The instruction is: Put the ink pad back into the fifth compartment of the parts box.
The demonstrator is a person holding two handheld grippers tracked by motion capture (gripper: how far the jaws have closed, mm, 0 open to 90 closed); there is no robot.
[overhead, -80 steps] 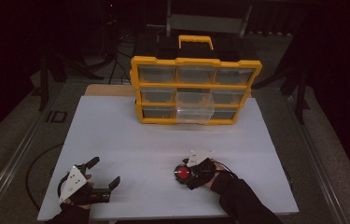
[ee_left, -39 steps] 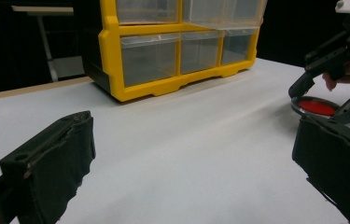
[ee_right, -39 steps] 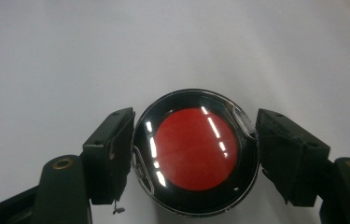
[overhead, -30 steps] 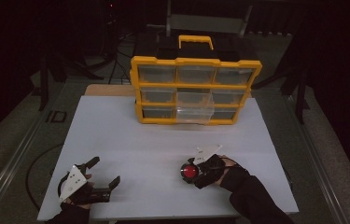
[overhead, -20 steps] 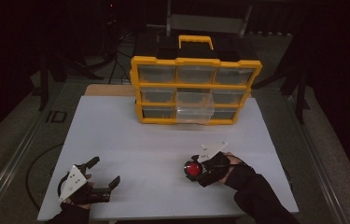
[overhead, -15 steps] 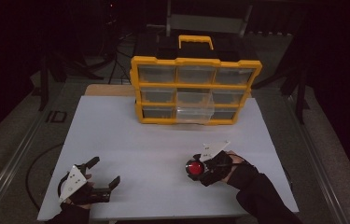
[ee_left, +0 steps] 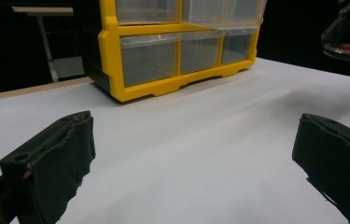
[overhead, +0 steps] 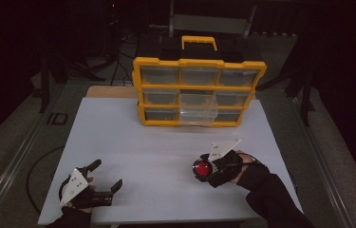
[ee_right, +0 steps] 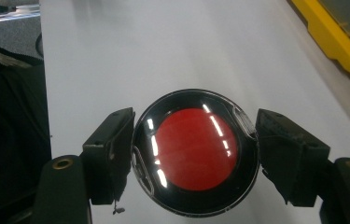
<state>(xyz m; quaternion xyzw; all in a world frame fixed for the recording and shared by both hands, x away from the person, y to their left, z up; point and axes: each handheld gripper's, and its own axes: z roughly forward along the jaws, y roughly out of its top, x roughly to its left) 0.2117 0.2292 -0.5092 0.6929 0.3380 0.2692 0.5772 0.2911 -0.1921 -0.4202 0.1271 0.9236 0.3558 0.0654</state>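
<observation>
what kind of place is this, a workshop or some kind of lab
Probably a lab or recording setup rather than a home. A bare white table stands in a dark room, with a yellow parts organizer of clear drawers on it. Frames or stands crowd the dim background.

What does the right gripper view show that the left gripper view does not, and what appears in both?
Right gripper view alone: the right gripper with both pads pressed against the rim of a round black case with a red centre under a glossy clear lid, seen face on above the white table.

Left gripper view alone: the left gripper with its jaws wide apart and nothing between them, plus the clear drawer fronts of the yellow organiser.

Both: the white table, part of the organiser's yellow frame, and the round case, seen at the left gripper view's top right edge.
</observation>
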